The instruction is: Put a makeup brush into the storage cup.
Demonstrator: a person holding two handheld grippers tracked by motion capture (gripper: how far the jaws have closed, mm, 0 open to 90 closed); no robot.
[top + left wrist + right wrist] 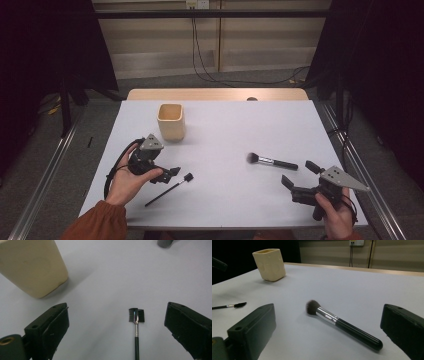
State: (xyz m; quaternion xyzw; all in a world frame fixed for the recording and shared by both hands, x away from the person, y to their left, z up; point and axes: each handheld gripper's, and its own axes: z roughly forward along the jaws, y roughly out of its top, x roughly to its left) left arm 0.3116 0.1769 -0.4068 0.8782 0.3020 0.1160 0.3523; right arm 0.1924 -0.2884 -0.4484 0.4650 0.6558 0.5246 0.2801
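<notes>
I judge this to be the approach step: both tools lie loose on the table (225, 190), and neither is gripped yet. My left gripper (167, 172) stands with its jaws wide apart, empty, and the small brow brush (136, 325) lies between them, a little toward the far jaw in the left gripper view. Its long axis runs straight away from me along the jaws, comb head at the far end, handle toward me. My right gripper (300, 176) is also spread wide and empty; the powder brush (342, 323) lies just ahead of it, slanted across the gap, bristles pointing away and to my left, handle end near the right-hand jaw. Next I should lower each gripper and close across the handles. The cream cup (171, 121) stands beyond my left gripper.
</notes>
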